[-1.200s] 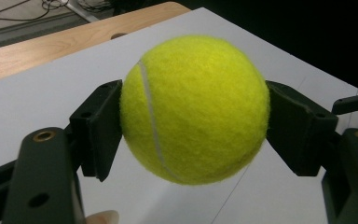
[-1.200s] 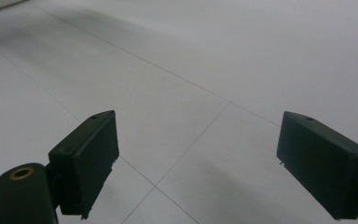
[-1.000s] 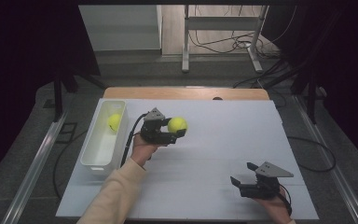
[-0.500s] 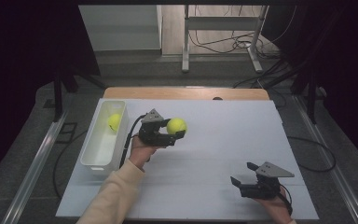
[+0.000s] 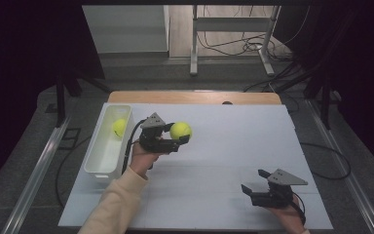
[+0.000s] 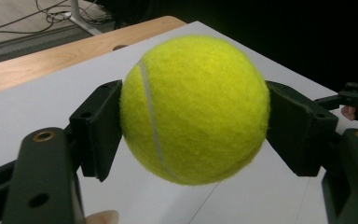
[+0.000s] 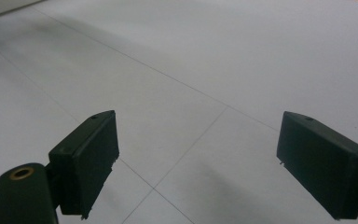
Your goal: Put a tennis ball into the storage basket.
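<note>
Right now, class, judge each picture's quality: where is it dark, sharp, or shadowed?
High view: surroundings are near black, the white table evenly lit. Left gripper view: the tennis ball is crisp, its fuzz and seam clear; background dark at upper right. Right gripper view: soft shadow falls on the table between the jaws.

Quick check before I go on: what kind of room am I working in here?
Probably a lab or test room, not a home: a white work table under a fixed camera, loose cables on the floor behind it, metal stand legs, dark surroundings, and a bare setup of tennis balls and a white bin.
</note>
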{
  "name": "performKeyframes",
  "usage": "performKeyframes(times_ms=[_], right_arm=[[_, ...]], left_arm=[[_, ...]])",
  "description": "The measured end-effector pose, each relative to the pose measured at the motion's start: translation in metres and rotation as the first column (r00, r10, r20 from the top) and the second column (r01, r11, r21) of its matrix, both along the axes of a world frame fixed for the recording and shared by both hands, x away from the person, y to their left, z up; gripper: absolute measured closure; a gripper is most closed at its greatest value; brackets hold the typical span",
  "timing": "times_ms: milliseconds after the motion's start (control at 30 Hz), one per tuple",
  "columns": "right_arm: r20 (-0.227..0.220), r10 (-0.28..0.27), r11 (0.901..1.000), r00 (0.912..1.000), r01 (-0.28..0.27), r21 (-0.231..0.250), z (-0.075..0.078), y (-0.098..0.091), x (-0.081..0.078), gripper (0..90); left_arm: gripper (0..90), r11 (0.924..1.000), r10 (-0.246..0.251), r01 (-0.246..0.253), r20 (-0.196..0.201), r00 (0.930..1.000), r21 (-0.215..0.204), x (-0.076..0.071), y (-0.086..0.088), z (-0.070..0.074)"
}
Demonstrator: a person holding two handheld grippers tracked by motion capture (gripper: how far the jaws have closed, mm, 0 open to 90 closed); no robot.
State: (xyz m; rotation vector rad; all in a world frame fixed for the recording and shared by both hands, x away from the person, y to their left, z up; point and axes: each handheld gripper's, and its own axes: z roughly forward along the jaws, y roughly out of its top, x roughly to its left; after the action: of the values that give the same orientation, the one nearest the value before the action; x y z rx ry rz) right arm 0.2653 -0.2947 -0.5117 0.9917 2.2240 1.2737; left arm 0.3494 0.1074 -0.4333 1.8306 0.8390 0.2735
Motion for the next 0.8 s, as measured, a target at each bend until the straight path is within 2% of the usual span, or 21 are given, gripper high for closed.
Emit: performKeyframes(times_ms=[400,800], right_arm=[[0.000,-0.003,1.0000,1.0000,0.003,-0.003,0.000,0.000,0.000,13.4],[0.000,-0.006,1.0000,1.0000,0.006,-0.005,0.000,0.000,0.000,13.4]], left_arm=[[25.8,0.9996,0.010,-0.009,0.026,0.9996,-0.027,-0.006,0.010,0.012],[25.8,0.9988,0.034,-0.033,0.038,0.9987,-0.035,-0.010,0.022,0.019]])
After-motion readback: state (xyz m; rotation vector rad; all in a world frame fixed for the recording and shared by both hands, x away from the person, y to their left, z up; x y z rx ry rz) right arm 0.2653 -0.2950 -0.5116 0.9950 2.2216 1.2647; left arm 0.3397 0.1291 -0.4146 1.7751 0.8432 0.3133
